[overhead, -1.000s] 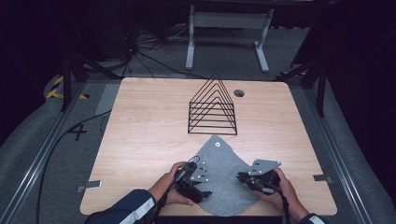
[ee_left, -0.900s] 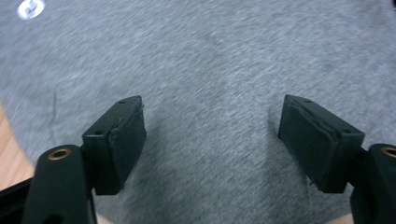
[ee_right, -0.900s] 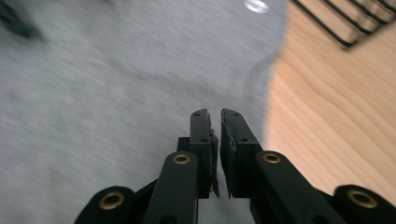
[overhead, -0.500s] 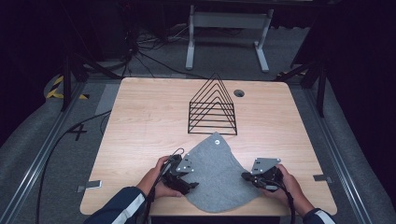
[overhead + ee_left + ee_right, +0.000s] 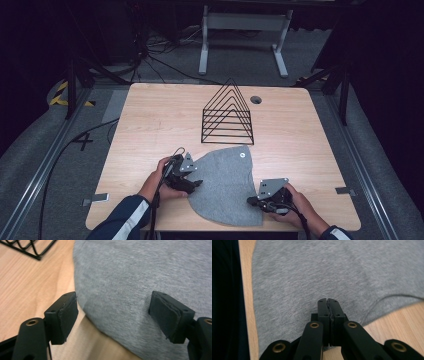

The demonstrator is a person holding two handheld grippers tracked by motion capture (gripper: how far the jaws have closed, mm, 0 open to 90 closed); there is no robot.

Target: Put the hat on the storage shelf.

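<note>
Grey cloth (image 5: 225,187) is laid flat at the near edge of the counter (image 5: 150,120), before the wire rack (image 5: 227,112); right tool (image 5: 256,201) is clamped shut on its right hem; left tool (image 5: 192,184) is held open over the left edge, not yet gripped; folding is judged barely begun.

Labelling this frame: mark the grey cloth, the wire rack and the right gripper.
grey cloth (image 5: 225,187): high view, middle of the fabric.
wire rack (image 5: 227,120): high view, front triangular frame.
right gripper (image 5: 328,301): right gripper view, tips of the closed jaws.
</note>
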